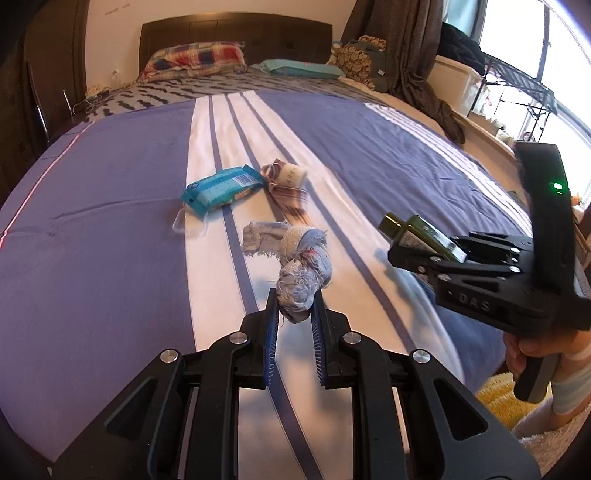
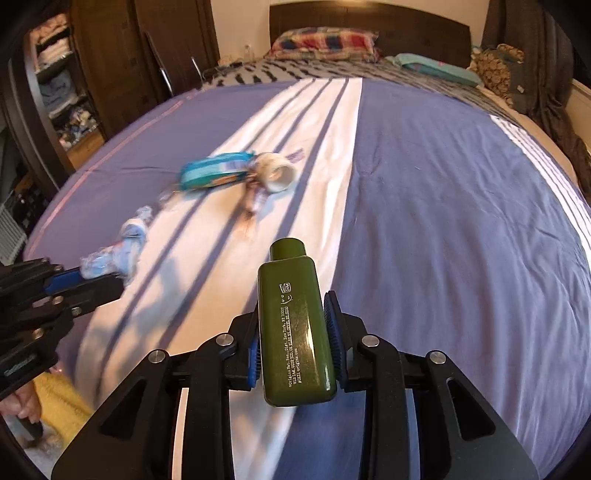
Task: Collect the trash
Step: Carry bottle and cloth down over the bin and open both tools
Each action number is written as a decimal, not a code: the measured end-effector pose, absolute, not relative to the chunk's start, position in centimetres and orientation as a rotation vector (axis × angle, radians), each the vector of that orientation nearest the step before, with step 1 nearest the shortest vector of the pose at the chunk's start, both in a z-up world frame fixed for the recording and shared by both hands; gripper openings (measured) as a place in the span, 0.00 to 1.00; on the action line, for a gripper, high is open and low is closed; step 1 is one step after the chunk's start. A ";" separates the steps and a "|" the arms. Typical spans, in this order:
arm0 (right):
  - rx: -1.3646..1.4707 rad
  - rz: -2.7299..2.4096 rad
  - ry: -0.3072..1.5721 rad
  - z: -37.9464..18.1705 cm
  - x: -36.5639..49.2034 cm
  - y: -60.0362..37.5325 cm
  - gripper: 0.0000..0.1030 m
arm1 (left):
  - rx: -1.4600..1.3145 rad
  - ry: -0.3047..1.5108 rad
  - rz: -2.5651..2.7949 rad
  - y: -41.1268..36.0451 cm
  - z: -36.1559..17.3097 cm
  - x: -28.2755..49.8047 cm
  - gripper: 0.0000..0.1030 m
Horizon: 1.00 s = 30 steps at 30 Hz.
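Striped bed (image 1: 110,221): my left claw (image 1: 295,314) pinches a rag (image 1: 301,280), right claw (image 2: 295,332) clamps a bottle (image 2: 295,325) — packet (image 1: 221,188), cup (image 1: 288,173) left at twelve o'clock.

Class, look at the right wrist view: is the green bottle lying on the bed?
No, the green bottle is clamped in the right gripper, above the bed.

Sunlit bedroom: striped purple bed (image 1: 110,221), dark headboard (image 1: 236,33), window (image 1: 535,44).

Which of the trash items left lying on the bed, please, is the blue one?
The blue wipes packet, flat on the white stripe. Beside it, the paper cup is pale and striped, and the plastic lid is clear.
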State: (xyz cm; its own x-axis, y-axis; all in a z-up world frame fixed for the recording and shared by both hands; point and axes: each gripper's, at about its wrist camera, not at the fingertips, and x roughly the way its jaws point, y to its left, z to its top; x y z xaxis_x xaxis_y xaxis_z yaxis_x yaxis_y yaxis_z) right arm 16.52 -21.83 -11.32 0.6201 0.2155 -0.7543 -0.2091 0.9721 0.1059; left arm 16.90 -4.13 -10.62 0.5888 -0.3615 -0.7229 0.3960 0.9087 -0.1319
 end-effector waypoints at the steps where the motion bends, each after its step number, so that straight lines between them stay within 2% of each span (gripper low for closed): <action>1: 0.013 0.240 0.855 -10.9 15.4 -21.8 0.30 | 0.044 0.825 -0.442 -4.1 -10.4 16.2 0.15; 8: 0.043 0.220 0.774 -9.0 6.6 -20.9 0.30 | 0.042 0.778 -0.449 -3.5 -8.9 9.1 0.15; 13: 0.117 0.221 0.765 -10.4 1.4 -21.5 0.30 | 0.039 0.791 -0.432 -2.6 -10.5 4.3 0.15; 21: 0.168 0.209 0.889 -16.5 -2.6 -21.7 0.30 | 0.049 0.942 -0.429 -2.5 -17.6 -0.6 0.15; 30: 0.170 0.265 1.076 -23.4 -3.4 -19.6 0.30 | 0.011 1.169 -0.425 -2.0 -26.0 -2.1 0.15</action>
